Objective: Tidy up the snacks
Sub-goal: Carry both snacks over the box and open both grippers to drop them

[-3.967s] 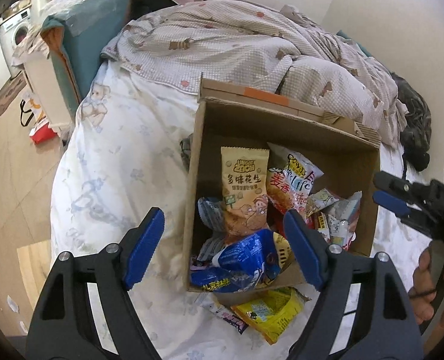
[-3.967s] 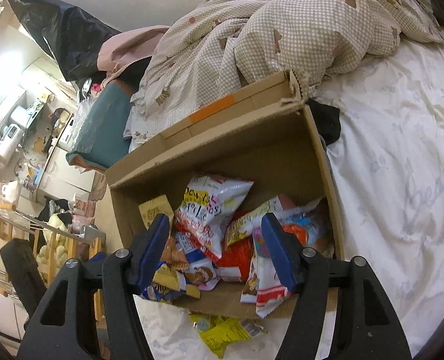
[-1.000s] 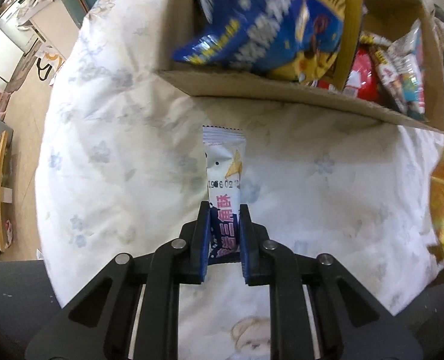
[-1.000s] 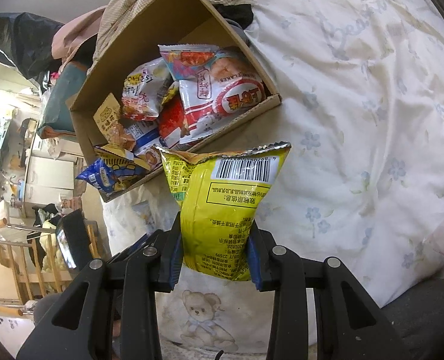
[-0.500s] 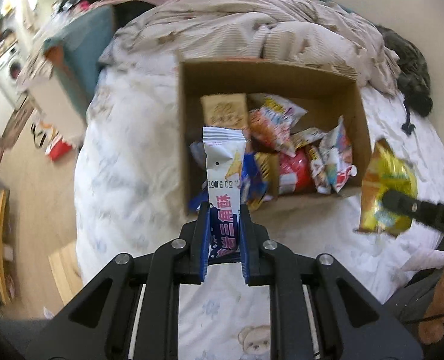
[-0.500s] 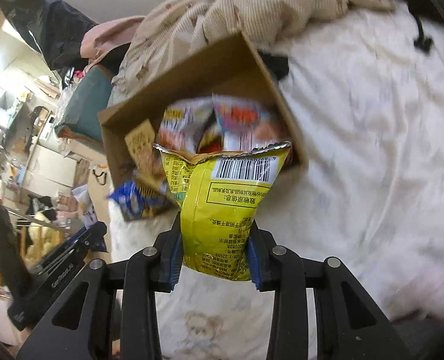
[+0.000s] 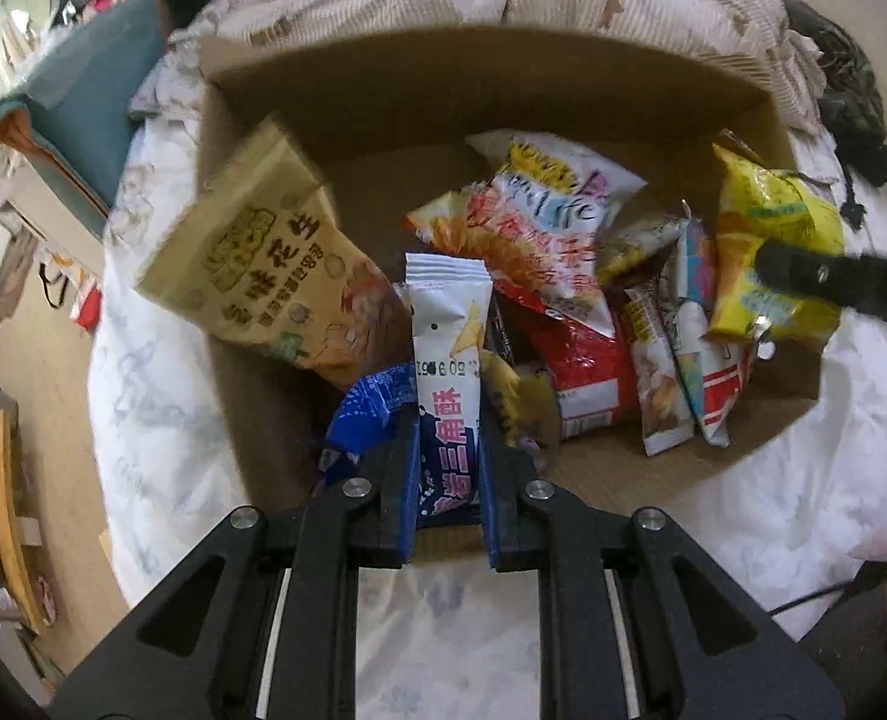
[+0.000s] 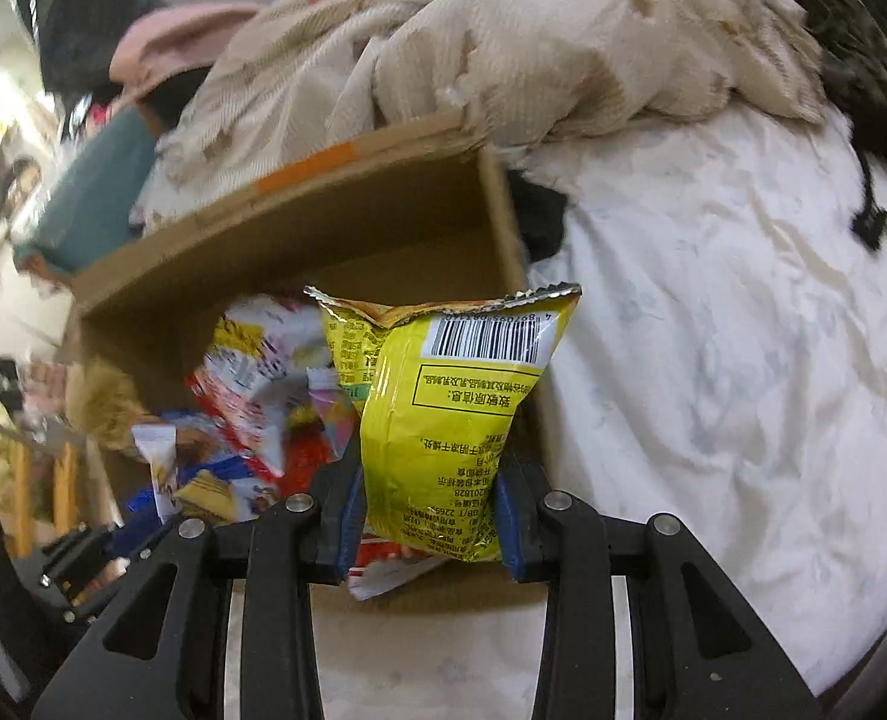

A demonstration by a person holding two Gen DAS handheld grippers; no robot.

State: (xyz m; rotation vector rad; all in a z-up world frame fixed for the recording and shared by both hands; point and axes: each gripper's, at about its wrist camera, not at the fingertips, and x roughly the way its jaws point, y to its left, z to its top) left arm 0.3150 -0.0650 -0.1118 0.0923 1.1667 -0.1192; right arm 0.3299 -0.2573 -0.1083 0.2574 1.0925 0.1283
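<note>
- The cardboard box point(image 7: 263, 90) sat on the bed point(image 8: 713, 312), full of snacks; I judged both packets should drop only once past its near wall.
- My right tool point(image 8: 425, 516) gripped the yellow packet point(image 8: 443, 414) over the box's right side.
- My left tool point(image 7: 443, 480) pinched the white packet point(image 7: 446, 324) over the near left.

Lower end of white snack packet point(image 7: 447, 360) hidden between left gripper point(image 7: 447, 492) pads. Blue bag point(image 7: 366, 408) mostly covered by that packet. Yellow chip bag point(image 8: 443, 414) blocking much of cardboard box point(image 8: 299, 228) interior from right wrist view. Box contents there smeared by motion blur; labels unreadable. Right gripper point(image 8: 428, 519) body cut off below.
</note>
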